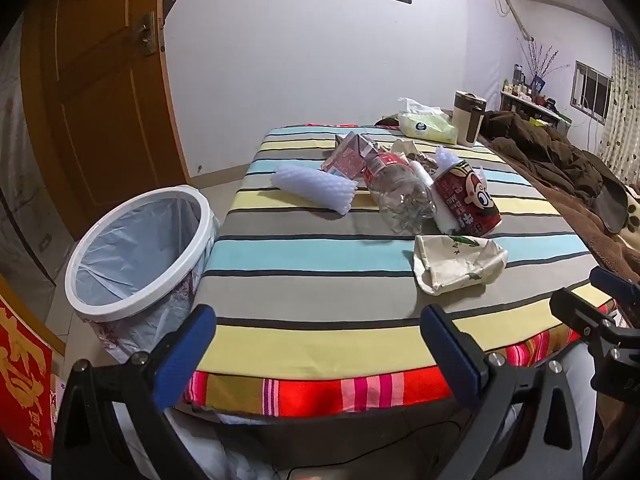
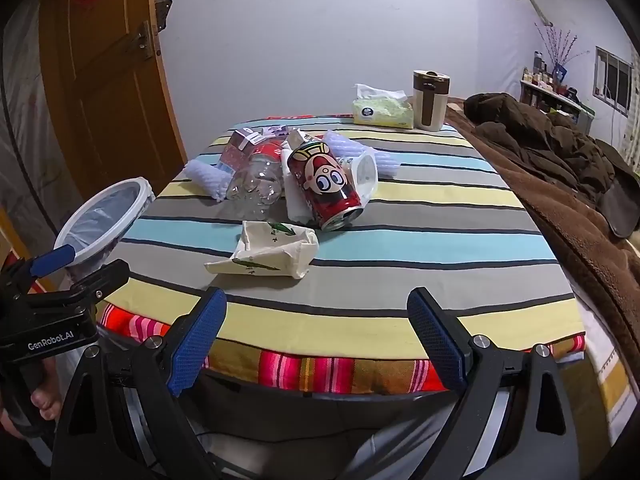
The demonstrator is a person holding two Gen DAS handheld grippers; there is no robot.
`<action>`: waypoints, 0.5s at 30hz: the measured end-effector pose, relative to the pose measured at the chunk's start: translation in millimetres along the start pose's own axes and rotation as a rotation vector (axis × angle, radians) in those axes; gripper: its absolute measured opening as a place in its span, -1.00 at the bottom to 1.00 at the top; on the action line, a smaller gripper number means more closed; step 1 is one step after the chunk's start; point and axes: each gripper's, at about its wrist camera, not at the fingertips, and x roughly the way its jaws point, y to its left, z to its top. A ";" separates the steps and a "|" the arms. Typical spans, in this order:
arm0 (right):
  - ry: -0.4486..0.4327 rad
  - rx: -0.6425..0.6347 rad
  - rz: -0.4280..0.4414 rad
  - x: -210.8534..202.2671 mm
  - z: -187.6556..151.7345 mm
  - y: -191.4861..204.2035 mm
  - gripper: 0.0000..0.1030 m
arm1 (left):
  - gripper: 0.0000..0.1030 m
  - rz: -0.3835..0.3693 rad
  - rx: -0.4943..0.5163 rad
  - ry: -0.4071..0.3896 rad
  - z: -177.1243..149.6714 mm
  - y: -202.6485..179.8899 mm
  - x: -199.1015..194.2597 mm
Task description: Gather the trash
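Note:
A pile of trash lies on the striped tablecloth (image 1: 312,280): a crumpled paper cup (image 1: 460,264) (image 2: 276,254) nearest me, a red can (image 1: 466,200) (image 2: 324,184) on its side, a clear plastic bottle (image 1: 400,196) (image 2: 256,184), white foam netting (image 1: 316,186), and a small carton (image 1: 346,156). A white bin (image 1: 140,252) (image 2: 104,220) with a plastic liner stands at the table's left edge. My left gripper (image 1: 316,354) is open and empty at the table's near edge. My right gripper (image 2: 316,338) is open and empty, also at the near edge.
A tissue pack (image 2: 382,110) and a beige flask (image 2: 430,100) stand at the table's far side. A brown blanket (image 2: 560,168) covers a bed on the right. A wooden door (image 1: 100,92) is behind the bin.

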 end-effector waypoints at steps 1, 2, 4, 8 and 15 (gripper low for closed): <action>0.000 -0.001 0.001 -0.2 0.2 0.3 0.82 | 1.00 -0.001 0.000 -0.002 -0.4 0.1 -0.4; 0.000 -0.002 0.000 -0.4 0.5 0.4 0.82 | 1.00 -0.001 0.000 -0.003 -0.6 0.2 -0.3; 0.001 -0.004 0.000 0.4 1.2 1.1 0.82 | 1.00 0.000 0.000 -0.004 -0.5 1.0 -0.3; 0.001 -0.006 0.001 0.7 1.9 1.1 0.82 | 1.00 -0.002 -0.001 -0.003 0.0 1.6 -0.4; 0.004 -0.009 0.004 1.0 2.8 2.3 0.82 | 1.00 -0.006 0.001 0.000 0.8 2.4 0.6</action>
